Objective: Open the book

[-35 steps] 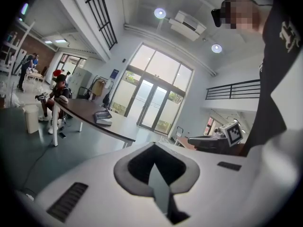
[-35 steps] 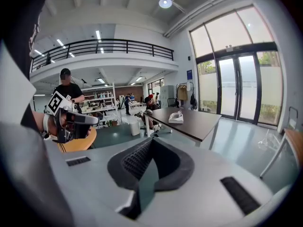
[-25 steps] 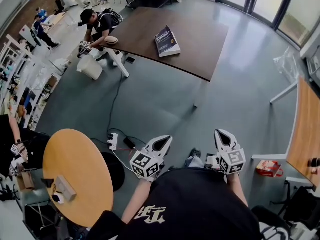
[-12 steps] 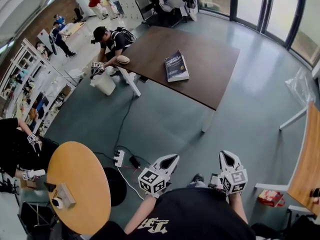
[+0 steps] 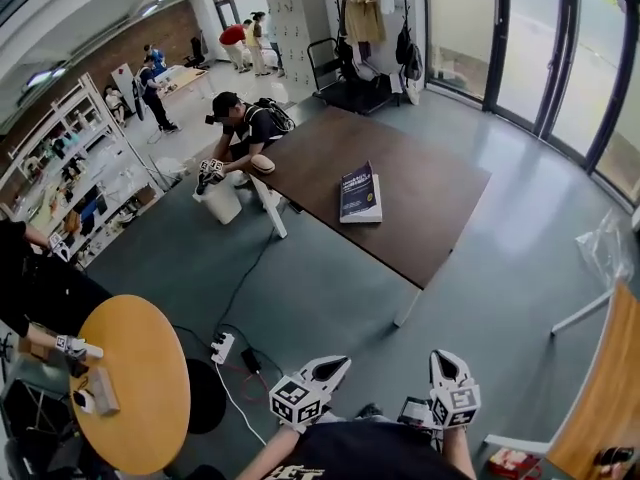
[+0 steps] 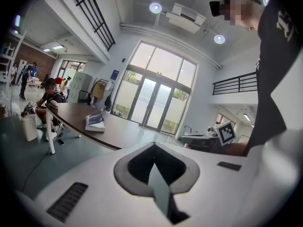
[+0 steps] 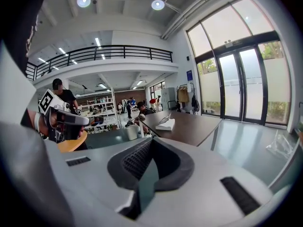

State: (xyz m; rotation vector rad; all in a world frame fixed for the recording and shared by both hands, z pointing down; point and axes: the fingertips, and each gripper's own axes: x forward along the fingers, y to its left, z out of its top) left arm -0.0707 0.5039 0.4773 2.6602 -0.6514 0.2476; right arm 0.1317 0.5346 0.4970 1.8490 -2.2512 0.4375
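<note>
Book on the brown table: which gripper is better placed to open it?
Left, marginally: the closed book sits more in line with the left gripper than the right gripper. Both are far from it.

An open lab-like hall: glass doors (image 5: 520, 48) upper right, stocked shelving (image 5: 70, 173) at left, mezzanine railing (image 7: 102, 53).

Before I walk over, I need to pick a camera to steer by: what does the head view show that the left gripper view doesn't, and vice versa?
Only the head view shows the round orange table and the power strip on the floor. Only the left gripper view shows the ceiling lights and the balcony railing. Both show the closed book on the brown table, a person bent at its end, and the left hand-held gripper, jaws together and empty.
</note>
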